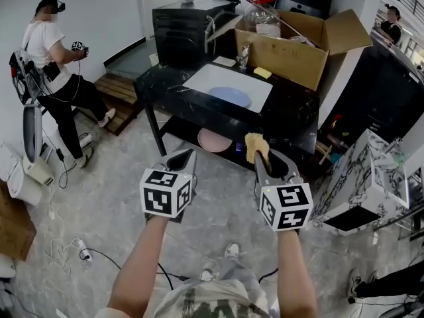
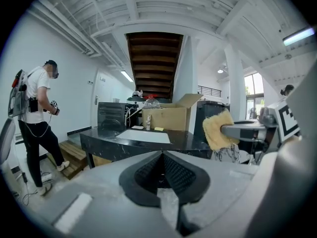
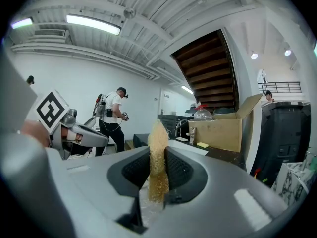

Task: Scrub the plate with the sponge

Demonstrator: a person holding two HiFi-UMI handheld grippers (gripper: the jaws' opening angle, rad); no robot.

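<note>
Floor (image 1: pixel 112 197): pale and mottled, with cables lying across its left part.
Table (image 1: pixel 295 114): black marble top, straight ahead of the person and well apart from both grippers.
Cardboard box (image 1: pixel 291 55): stands open at the table's far right, flaps up.
Black cabinet (image 1: pixel 182 28): behind the table's left end.
Other person (image 1: pixel 56 65): stands at far left, in a white shirt and dark trousers.
Sink (image 1: pixel 205 78): white basin set in the tabletop, with a tap (image 1: pixel 243 55) at its far edge.
Plate (image 1: pixel 230 97): blue, lying flat in the sink's near right part.
Pink plate (image 1: pixel 214 140): on the shelf under the tabletop, below the sink.
Left gripper (image 1: pixel 184 156): held out over the floor short of the table. In the left gripper view its jaws (image 2: pixel 162 155) are closed together with nothing between them.
Right gripper (image 1: pixel 260 159): level with the left one and beside it. Its jaws (image 3: pixel 158 157) are clamped on the sponge.
Sponge (image 1: pixel 256 146): yellow and shaggy, standing on edge between the right gripper's pads (image 3: pixel 178 170), its upper part sticking out past the jaw tips, well apart from the plate.
Small yellow pad (image 1: pixel 262 72): on the tabletop between the sink and the box.
</note>
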